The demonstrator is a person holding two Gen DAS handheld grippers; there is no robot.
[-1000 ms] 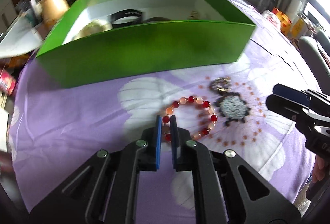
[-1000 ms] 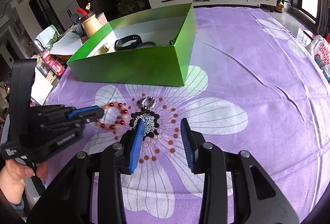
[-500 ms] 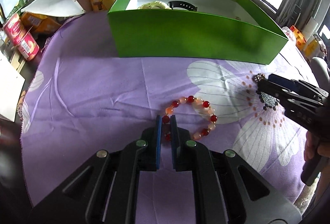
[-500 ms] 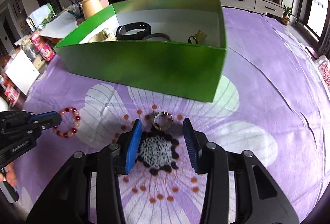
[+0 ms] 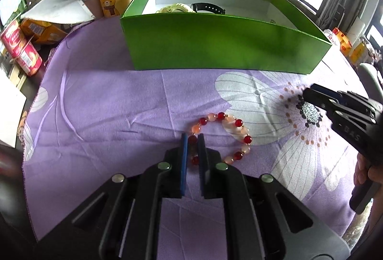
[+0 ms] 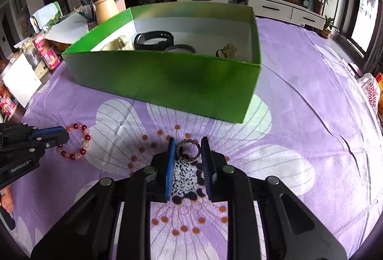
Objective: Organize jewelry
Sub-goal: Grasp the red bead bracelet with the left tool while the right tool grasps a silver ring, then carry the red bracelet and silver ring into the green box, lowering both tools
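My left claw [image 5: 192, 140] was clenched on the near side of the red and peach bead bracelet [image 5: 221, 137], which lay flat on the purple flowered cloth [image 5: 95, 104] covering the desk. My right claw [image 6: 187, 148] sat a little released, its blue pads on either side of the small ring [image 6: 188, 150], which rested on the cloth's dark flower centre; I could not tell if they touched it. Beyond both stood the green box [image 6: 167, 78], toward the desk's far edge, holding a black watch band [image 6: 154, 39] and a pale bracelet [image 6: 121, 43].
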